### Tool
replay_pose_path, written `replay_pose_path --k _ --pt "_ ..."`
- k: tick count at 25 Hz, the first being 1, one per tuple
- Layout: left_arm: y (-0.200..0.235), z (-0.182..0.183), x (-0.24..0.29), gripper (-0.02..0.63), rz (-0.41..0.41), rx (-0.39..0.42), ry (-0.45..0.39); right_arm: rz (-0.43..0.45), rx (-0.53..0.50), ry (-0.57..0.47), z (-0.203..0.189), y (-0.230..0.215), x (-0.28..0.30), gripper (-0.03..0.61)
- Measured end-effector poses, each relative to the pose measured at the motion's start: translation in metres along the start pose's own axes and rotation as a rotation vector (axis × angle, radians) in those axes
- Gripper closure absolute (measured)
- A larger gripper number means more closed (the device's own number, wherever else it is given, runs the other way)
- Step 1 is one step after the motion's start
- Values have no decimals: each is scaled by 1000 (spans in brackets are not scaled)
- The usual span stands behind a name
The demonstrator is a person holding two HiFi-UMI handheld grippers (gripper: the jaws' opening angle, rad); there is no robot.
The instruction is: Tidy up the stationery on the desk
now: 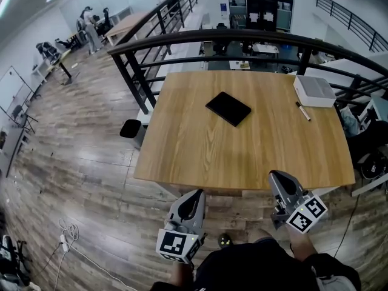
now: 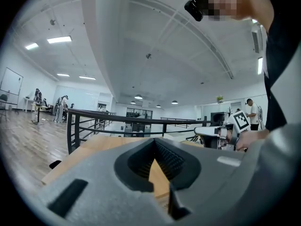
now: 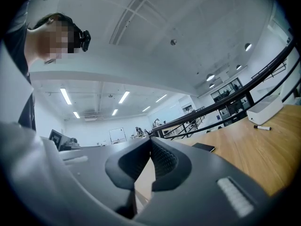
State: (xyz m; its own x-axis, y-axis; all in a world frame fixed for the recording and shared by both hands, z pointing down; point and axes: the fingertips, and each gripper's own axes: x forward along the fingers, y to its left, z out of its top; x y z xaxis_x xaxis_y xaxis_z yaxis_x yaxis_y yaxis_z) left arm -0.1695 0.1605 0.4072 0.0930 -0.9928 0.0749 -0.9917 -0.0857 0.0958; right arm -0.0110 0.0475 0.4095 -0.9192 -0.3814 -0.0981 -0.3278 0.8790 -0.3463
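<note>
Both grippers are clenched on nothing: the left gripper (image 1: pixel 194 199) has its jaws pressed together with only bare wood showing past them, and the right gripper (image 1: pixel 280 183) is likewise closed and empty. Both point roughly level toward the desk (image 1: pixel 200 144) from its near edge, the left fingertips just short of the edge and the right ones about over it. The stationery lies well beyond the fingertips. A black notebook (image 1: pixel 228 108) lies flat near the desk's middle, ahead of both grippers and between their lines. A pen (image 1: pixel 303 111) lies farther off, ahead and to the right of the right fingers. Just beyond the pen a white box (image 1: pixel 314 90) sits at the far right corner. From the right gripper's own view the notebook (image 3: pixel 203 147) is right of the closed jaws, with the pen (image 3: pixel 262 127) and box (image 3: pixel 265 109) farther right.
</note>
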Motion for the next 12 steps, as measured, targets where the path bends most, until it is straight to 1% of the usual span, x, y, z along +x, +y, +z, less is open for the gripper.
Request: replay_pose_path --k 3,8,12 --pt "4 -3 2 615 -7 1 12 -3 -1 2 1 0 5 578" --pt "6 1 8 615 0 0 -3 -5 -14 16 3 -8 11 578" --pt "13 13 6 615 40 -6 2 13 -4 24 12 -10 22 578"
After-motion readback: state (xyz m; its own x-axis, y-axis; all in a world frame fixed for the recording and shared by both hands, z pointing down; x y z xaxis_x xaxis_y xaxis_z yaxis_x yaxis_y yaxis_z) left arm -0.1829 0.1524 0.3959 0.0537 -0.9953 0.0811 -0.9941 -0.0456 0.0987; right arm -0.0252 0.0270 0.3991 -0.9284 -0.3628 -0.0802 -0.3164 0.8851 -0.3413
